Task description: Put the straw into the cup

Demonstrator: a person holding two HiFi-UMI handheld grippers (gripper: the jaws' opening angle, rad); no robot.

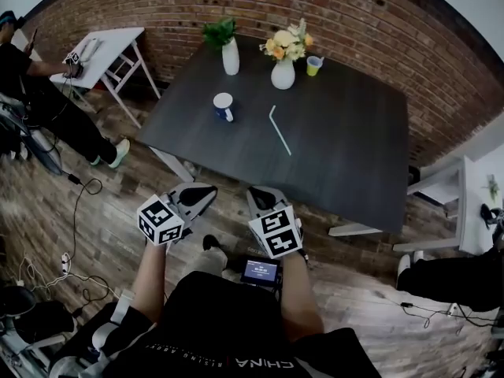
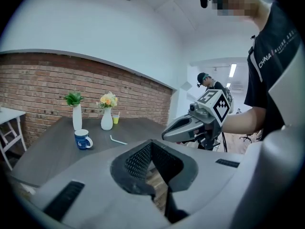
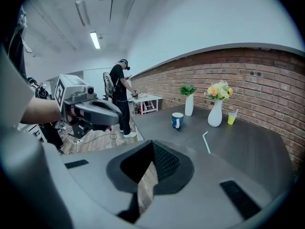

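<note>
Head view: straw (image 1: 279, 130) lies flat mid-table (image 1: 346, 156), right of the blue cup (image 1: 224, 105) & apart from it. L gripper (image 1: 206, 193) & R gripper (image 1: 261, 193) sit side by side over the floor (image 1: 94, 235), short of the table edge.
L gripper view: jaws pressed together, nothing betw them; cup & straw well ahead.
R gripper view: jaws together too, empty; straw ahead, right of cup.

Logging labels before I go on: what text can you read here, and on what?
"CHINA": on the person's shirt.
Smaller print beside it on the shirt: too blurred to read.
Figures on the screen at the person's waist: too small to read.
White mark on the mug: unreadable.
</note>
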